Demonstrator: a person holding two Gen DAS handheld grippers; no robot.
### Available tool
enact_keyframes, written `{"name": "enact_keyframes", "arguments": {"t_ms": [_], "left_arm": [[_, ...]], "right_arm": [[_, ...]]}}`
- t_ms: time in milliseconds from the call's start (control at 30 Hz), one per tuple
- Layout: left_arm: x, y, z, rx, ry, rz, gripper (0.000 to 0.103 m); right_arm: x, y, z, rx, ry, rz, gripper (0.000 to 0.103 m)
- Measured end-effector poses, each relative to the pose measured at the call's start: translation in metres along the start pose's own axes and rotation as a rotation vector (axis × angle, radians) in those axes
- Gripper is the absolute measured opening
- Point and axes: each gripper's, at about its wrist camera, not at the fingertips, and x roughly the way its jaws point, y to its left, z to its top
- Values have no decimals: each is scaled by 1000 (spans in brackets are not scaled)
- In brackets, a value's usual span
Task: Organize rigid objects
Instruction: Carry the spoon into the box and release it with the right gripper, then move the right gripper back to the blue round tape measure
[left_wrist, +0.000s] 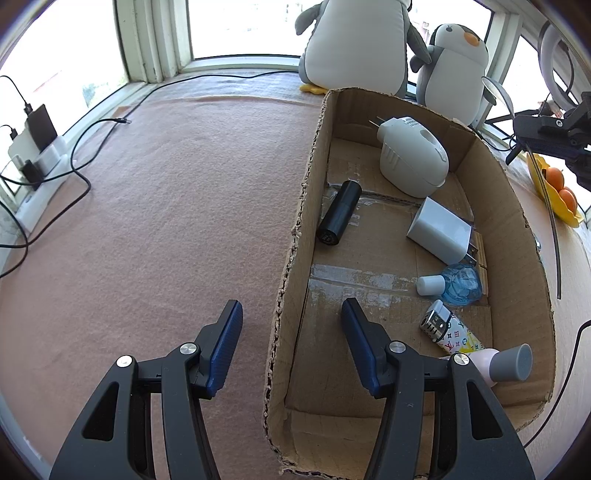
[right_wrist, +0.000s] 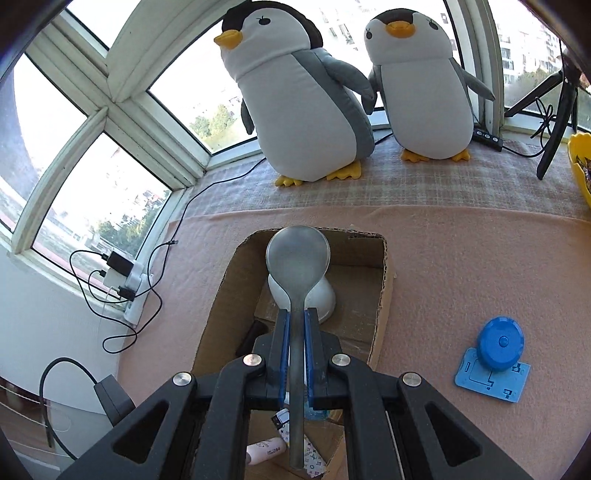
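So my right tongs (right_wrist: 297, 354) are clamped tight on the handle of a long grey metal spoon (right_wrist: 297, 291), blue pads pinching it from both sides. The spoon runs straight out along the fingers, bowl pointing away from me, hanging over the open brown cardboard box (right_wrist: 384, 291) with the white rounded plug-in gadget (right_wrist: 325, 295) right under the bowl. My left tongs (left_wrist: 291, 343) are spread wide and gripping nothing, straddling the box's near wall, one finger over the pink felt tablecloth (left_wrist: 166, 203), the other inside above the box floor.
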Motion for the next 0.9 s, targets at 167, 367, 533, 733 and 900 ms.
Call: {"name": "enact_keyframes", "arguments": {"t_ms": [167, 367, 533, 733, 900], "left_arm": [[0, 1, -1, -1, 0, -1, 57], [0, 1, -1, 0, 0, -1, 57], [0, 1, -1, -1, 0, -1, 57], [0, 1, -1, -1, 0, -1, 57], [0, 1, -1, -1, 0, -1, 57]], "right_arm": [[19, -4, -3, 24, 35, -13, 7], [36, -15, -7, 34, 69, -53, 7], [38, -16, -9, 28, 79, -50, 8], [33, -16, -9, 20, 68, -50, 30], [27, -16, -10, -3, 58, -52, 37]]}}
